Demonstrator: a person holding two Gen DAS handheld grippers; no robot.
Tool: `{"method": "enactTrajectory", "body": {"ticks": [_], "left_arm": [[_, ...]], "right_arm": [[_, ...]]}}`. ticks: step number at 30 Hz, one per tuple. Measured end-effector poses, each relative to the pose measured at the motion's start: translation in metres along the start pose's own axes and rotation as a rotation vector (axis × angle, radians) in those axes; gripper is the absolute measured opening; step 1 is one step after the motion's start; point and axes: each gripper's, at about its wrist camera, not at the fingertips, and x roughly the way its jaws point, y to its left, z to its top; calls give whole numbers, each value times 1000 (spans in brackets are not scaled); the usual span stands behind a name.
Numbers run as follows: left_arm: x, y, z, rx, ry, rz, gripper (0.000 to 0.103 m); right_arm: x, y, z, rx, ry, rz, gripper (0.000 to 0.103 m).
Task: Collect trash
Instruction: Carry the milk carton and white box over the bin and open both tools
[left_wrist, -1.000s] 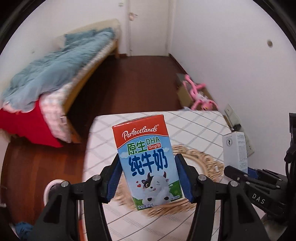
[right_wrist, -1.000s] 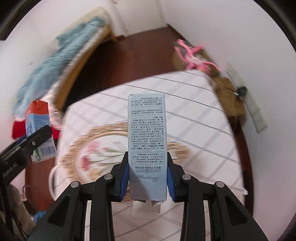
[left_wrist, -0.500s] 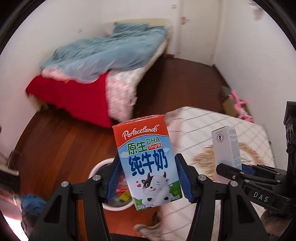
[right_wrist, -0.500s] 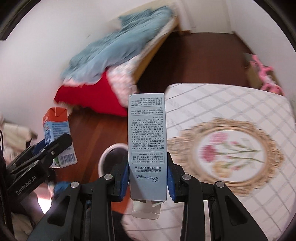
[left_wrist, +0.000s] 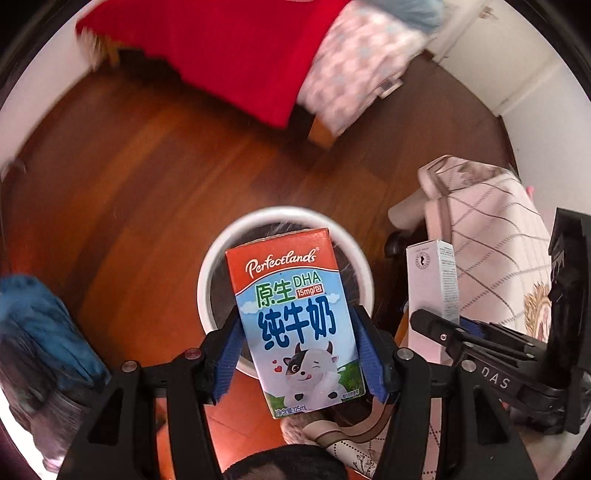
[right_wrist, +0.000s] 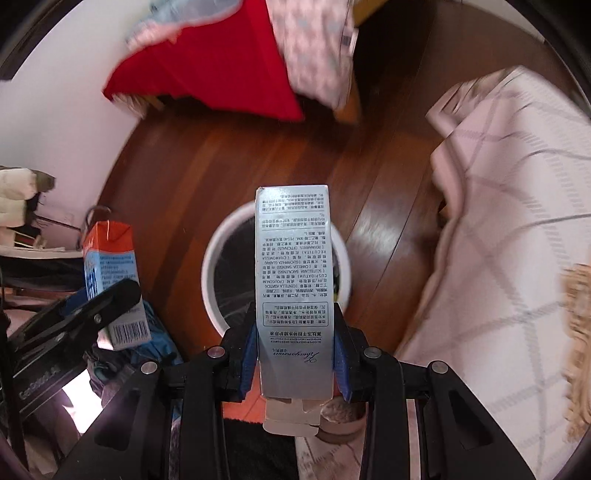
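Milk carton (left_wrist: 301, 321), orange-topped with a cartoon cow on its blue front, stands upright pinched between the blue pads of the left gripper (left_wrist: 300, 354), above the white-rimmed waste bin (left_wrist: 221, 254) on the red-brown wooden floor (left_wrist: 140, 177). Right gripper (right_wrist: 295, 354) clamps a tall silver-grey box (right_wrist: 293, 280) printed with small text, its bottom flap hanging open below the pads; this box too sits over the bin (right_wrist: 214, 258), whose dark liner shows behind it. Each wrist view catches the other tool at its edge: the grey box (left_wrist: 432, 291) right of the carton, the carton (right_wrist: 112, 280) left of the box. A checked tablecloth (right_wrist: 509, 221) drapes at right, and red bedding (left_wrist: 236, 55) lies beyond the floor
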Motion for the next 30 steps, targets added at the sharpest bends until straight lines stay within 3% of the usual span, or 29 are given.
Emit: {"method": "enactTrajectory", "body": {"ticks": [3,5,7,10,12,15,18,22,30], "left_arm": [[18,15,3,-39,34,17,56],[21,22,5,-58,41,21,77],[21,27,4,-73,41,31,88],[17,34,-1,-81,37,69,95],[11,37,-5,-82,27,100,95],[1,38,-13,-71,-5,142,103],[-9,36,-22,-59,-15,171,103],[-25,29,-39,-40,-14,194,103],[-90,10,-67,-37,-87,166,103]], "right_arm": [[29,3,9,-8,45,-14,36],[47,5,15,-23,78,-16,37],[56,4,19,-22,103,-21,38],[65,6,23,-29,124,-36,61],[63,5,25,-26,118,-59,86],[55,6,22,-35,122,-94,103],[39,8,10,-66,127,-163,103],[13,11,-7,-80,114,-184,103],[-58,16,-40,-101,45,-145,103]]}}
